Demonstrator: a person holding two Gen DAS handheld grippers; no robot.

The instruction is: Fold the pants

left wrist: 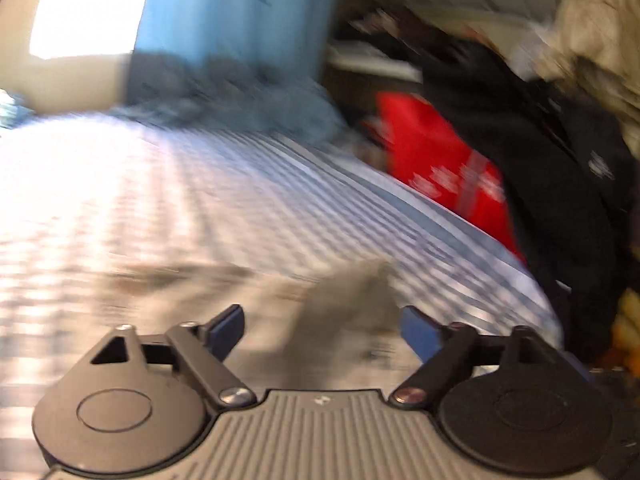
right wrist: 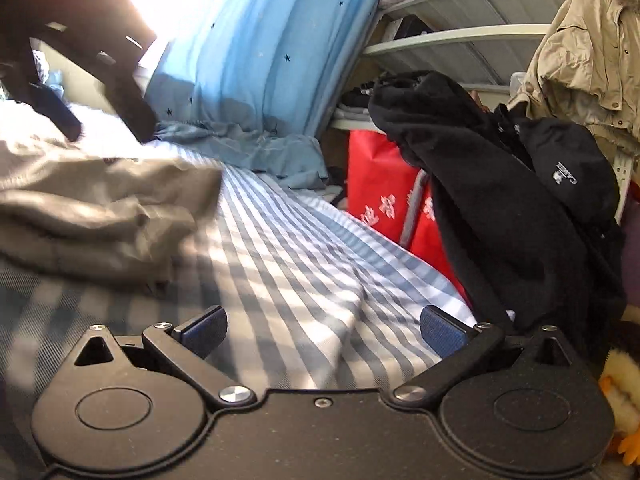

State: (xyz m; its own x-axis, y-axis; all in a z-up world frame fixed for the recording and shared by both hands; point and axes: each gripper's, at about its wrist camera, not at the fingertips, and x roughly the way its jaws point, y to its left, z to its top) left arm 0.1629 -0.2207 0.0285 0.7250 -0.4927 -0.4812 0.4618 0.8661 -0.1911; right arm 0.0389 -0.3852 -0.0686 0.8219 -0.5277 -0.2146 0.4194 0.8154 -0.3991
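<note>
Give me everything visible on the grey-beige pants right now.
The pants lie bunched in loose folds on the striped bedsheet, a soft, grey-beige fabric, partly sunlit. Neither gripper holds them: the right gripper is open over bare sheet. The left gripper is open, blurred cloth rising between its fingers.

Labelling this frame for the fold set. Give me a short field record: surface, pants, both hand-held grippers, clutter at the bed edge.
surface: striped bedsheet, partly sunlit
pants: grey-brown pants, bunched on the sheet, left side of the right wrist view
left hand-held gripper: open, a fold of the pants between its fingers, not pinched; view blurred
right hand-held gripper: open, nothing between its fingers, over bare sheet
bed edge: red bag, black garment, beige jacket
backdrop: blue curtain
</note>
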